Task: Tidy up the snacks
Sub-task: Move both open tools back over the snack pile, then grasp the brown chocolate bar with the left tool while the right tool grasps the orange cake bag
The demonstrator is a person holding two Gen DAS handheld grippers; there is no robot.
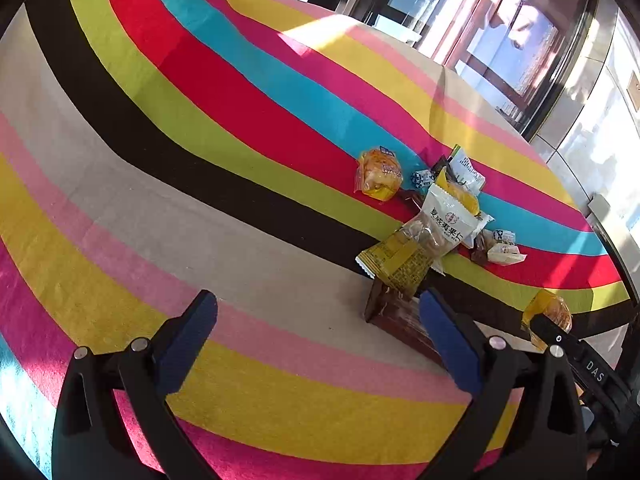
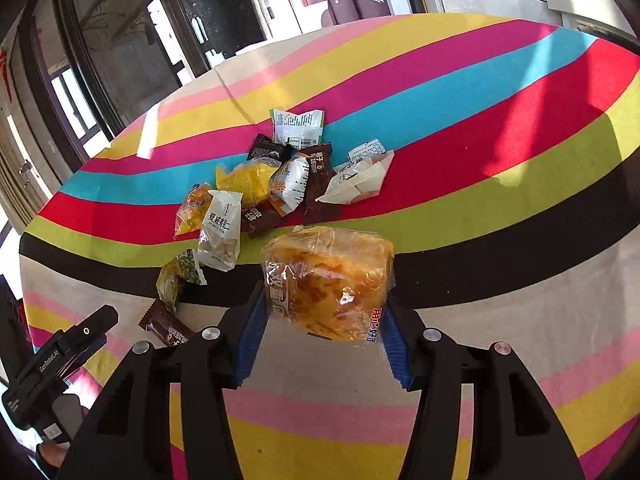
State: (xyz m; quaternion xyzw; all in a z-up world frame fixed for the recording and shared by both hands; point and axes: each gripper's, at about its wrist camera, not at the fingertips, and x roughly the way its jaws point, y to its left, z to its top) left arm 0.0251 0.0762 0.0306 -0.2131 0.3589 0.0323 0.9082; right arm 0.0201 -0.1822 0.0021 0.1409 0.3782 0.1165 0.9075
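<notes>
Two grippers: both are seen over a round table covered by a striped cloth [image 2: 500,92], each held out of frame by a person.
Right gripper [image 2: 322,334]: its blue pads are clenched on a bread packet [image 2: 326,282], one pad pressed against each side of the clear wrapper; the packet is held off the cloth, above the beige and black stripes.
Left gripper [image 1: 320,340]: its jaws are spread wide with nothing grasped between them; only beige and pink stripes are seen in the gap.
Left gripper seen from the right camera: its black body is visible at the near left edge of that view.
Snack pile [image 2: 280,176]: a loose heap is spread over the red, blue and magenta stripes, beyond the held packet.
Pile contents: a white nut pouch [image 2: 220,232], a yellow wrapper [image 2: 244,180], dark brown bars [image 2: 320,184], a white-and-green sachet [image 2: 298,126] at the far edge and a pale crumpled wrapper [image 2: 356,184] at the right are told apart.
Near strays: a green-yellow packet [image 2: 176,276] is lying on the black stripe, and a brown bar [image 2: 168,326] is lying just nearer, on the beige stripe.
Brown bar from the left camera: it lies just beside the right finger, partly hidden behind it.
Second bread packet [image 1: 378,174]: it is lying on the red stripe, left of the pile, apart from it.
Surroundings: dark-framed windows are seen beyond the far rim of the table.
</notes>
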